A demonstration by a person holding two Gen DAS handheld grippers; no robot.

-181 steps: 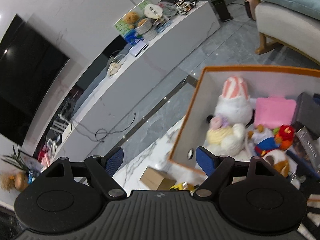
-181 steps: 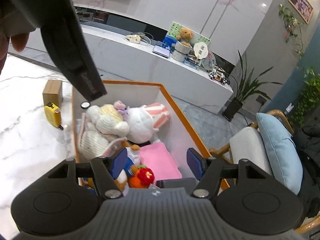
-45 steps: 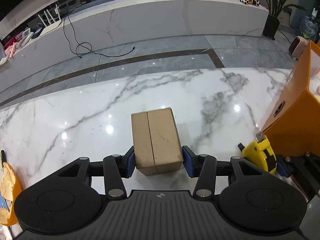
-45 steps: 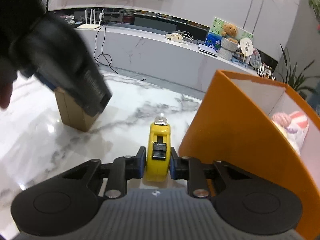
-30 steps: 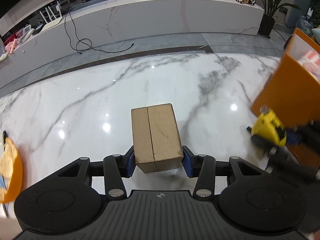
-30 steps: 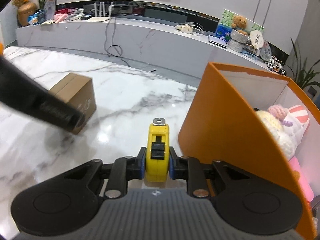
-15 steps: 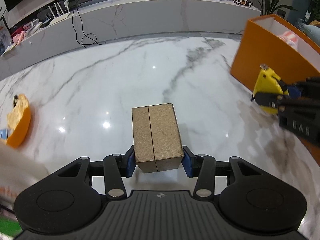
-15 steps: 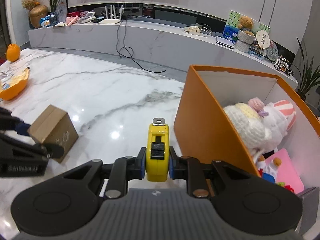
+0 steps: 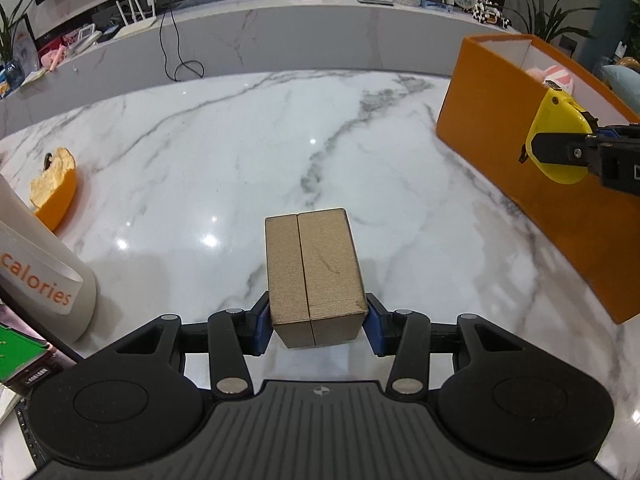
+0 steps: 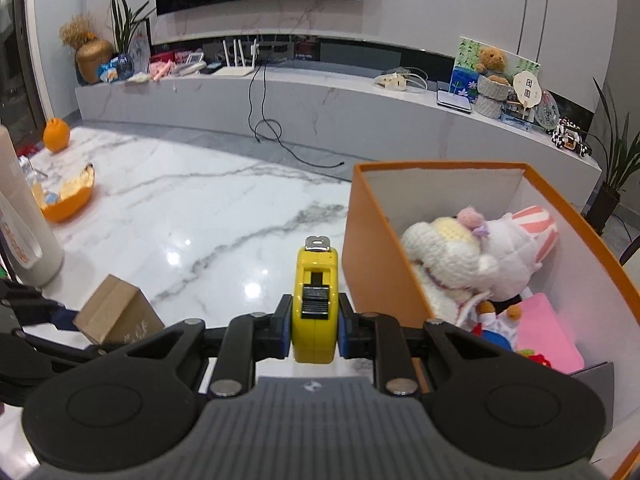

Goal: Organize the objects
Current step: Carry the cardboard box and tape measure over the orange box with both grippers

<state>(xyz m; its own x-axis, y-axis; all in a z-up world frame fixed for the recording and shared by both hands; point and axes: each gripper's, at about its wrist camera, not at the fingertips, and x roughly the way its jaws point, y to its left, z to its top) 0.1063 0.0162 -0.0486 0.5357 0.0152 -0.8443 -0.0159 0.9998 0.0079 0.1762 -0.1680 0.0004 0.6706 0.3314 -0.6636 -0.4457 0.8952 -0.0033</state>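
My left gripper (image 9: 317,330) is shut on a small brown cardboard box (image 9: 314,274) and holds it above the white marble table (image 9: 240,152). The box also shows in the right wrist view (image 10: 118,312). My right gripper (image 10: 314,330) is shut on a yellow tape measure (image 10: 315,300) and holds it in the air beside the left wall of the orange storage box (image 10: 380,256). The tape measure also shows in the left wrist view (image 9: 558,140), in front of the orange box (image 9: 500,136). Plush toys (image 10: 476,256) and a pink item (image 10: 546,334) lie inside the box.
An orange peel (image 9: 56,188) lies at the table's left. A white bottle with orange lettering (image 9: 40,272) stands at the near left. A whole orange (image 10: 56,136) sits at the far left corner. A long white media counter (image 10: 320,108) runs behind the table.
Both grippers have lifted higher with their loads. The right gripper with the tape measure has risen beside the orange box, so more of the box's inside shows. The white bottle has come into view.
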